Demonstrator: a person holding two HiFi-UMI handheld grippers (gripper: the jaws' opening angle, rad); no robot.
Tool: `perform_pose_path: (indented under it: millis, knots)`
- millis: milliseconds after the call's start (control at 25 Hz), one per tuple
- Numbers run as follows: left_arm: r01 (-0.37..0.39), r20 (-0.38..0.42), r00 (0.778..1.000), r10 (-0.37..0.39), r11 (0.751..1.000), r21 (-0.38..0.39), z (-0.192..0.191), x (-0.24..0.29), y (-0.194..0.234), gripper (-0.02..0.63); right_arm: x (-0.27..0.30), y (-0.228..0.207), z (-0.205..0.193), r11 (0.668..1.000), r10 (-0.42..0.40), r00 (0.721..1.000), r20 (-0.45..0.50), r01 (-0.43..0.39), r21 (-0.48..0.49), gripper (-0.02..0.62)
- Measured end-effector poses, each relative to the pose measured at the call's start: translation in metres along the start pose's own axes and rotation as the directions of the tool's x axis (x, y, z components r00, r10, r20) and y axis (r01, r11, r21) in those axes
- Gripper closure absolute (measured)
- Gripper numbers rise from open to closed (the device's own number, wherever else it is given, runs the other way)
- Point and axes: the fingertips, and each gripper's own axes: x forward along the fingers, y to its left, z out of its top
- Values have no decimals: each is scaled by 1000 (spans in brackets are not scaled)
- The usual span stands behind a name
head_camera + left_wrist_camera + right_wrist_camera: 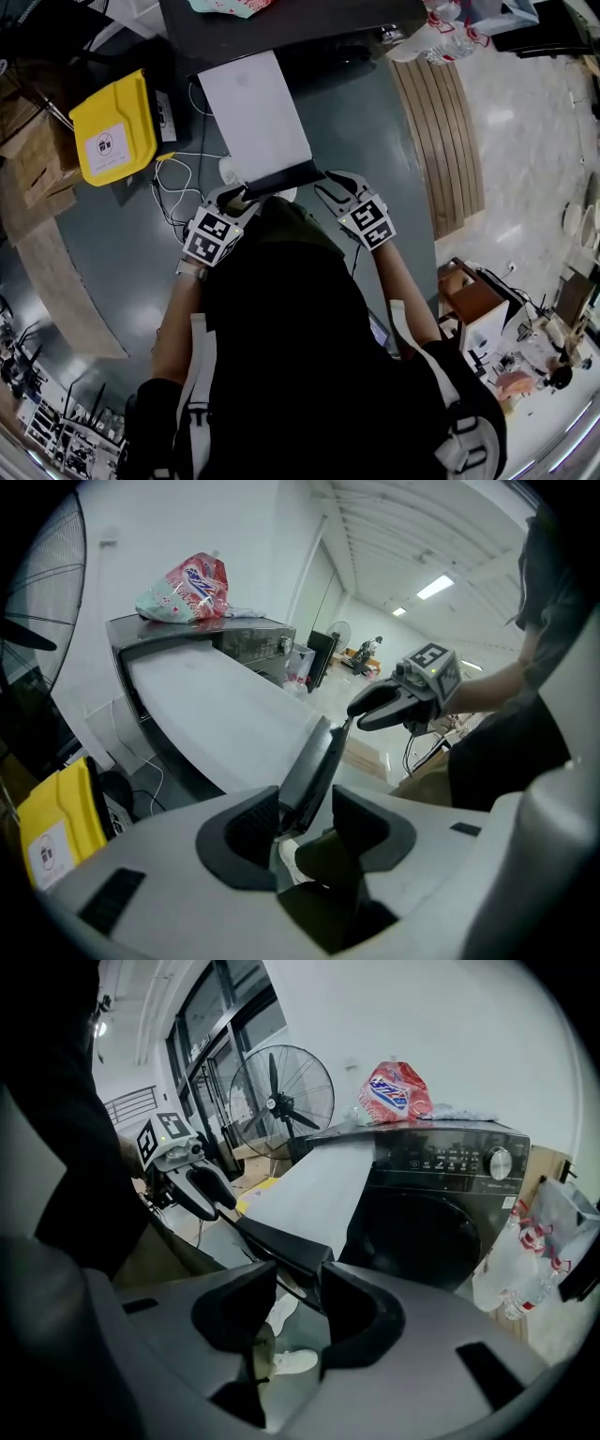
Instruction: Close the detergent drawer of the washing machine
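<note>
washing machine (441, 1162) looks glossy dark metal, probably; white detergent drawer (253, 117) smooth matt plastic, red pouch (187, 588) shiny crinkly plastic

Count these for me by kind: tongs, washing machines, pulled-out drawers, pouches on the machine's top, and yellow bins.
Tongs: 2 (left tongs, right tongs)
Washing machine: 1
Pulled-out drawer: 1
Red pouch on the machine's top: 1
Yellow bin: 1
Total: 6

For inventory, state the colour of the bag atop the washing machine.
Bag: pinkish red, blue logo; right gripper view.
</note>
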Motion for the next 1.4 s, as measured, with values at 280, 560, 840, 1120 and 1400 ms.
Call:
perform_pose_path:
  millis: [280, 560, 840, 1120, 1400]
  knots:
    - [22, -1, 1000, -22, 999, 31, -5, 4, 0, 456, 5, -1, -2, 1000, -24, 1000, -11, 24, 8, 452]
    - [48, 18, 999, -49, 998, 40, -4, 6, -5, 501, 6, -2, -3, 998, -58, 998, -4, 58, 7, 463]
    - [80, 5, 997, -81, 994, 80, -5, 3, -7, 517, 6, -1, 0, 996, -85, 996, 12, 85, 16, 466]
    - [114, 2, 993, -114, 989, 91, -5, -2, -4, 522, 6, 3, 3, 994, -104, 995, 12, 104, 20, 468]
    - [138, 7, 990, -140, 985, 105, 0, -9, 3, 525, 7, 3, 13, 989, -144, 989, 30, 142, 46, 468]
